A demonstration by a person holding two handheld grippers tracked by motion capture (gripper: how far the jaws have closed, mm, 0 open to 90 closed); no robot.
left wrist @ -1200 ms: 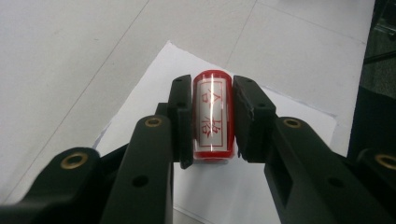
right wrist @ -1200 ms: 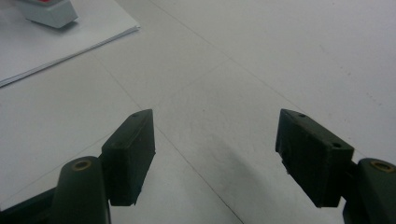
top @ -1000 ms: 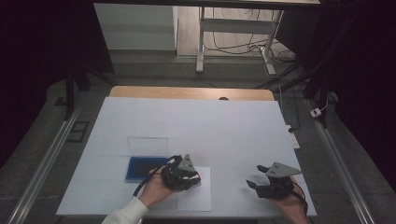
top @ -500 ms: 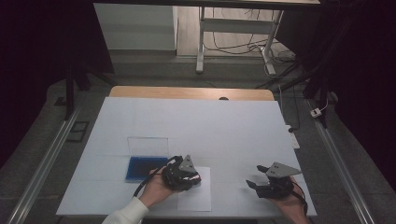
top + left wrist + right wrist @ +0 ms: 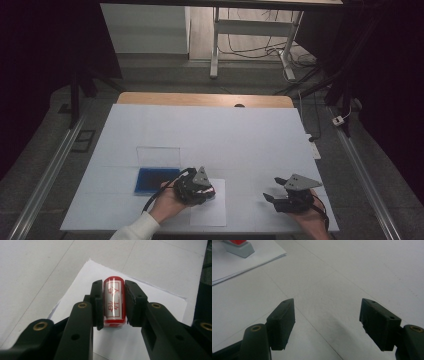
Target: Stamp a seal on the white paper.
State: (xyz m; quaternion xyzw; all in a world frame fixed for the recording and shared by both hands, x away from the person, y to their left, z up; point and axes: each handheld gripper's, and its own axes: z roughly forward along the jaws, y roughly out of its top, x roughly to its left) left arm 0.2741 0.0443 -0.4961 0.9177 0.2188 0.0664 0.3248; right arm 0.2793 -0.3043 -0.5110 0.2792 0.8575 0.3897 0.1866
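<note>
Left gripper view: glossy red cylindrical stamp (image 5: 113, 302) between matte black jaws.

The stamp (image 5: 114, 301) hides its printing face against the paper sheet (image 5: 160, 300).

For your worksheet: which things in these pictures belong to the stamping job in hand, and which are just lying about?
In the job:
- red stamp, clamped in the left hand-held gripper
- sheet of paper under it
- blue ink pad

Lying about:
- clear lid
- right hand-held gripper, open and idle

Left claw (image 5: 209, 191) clamped tight, held low – right claw (image 5: 272, 197) jaws spread wide, hovering low
</note>
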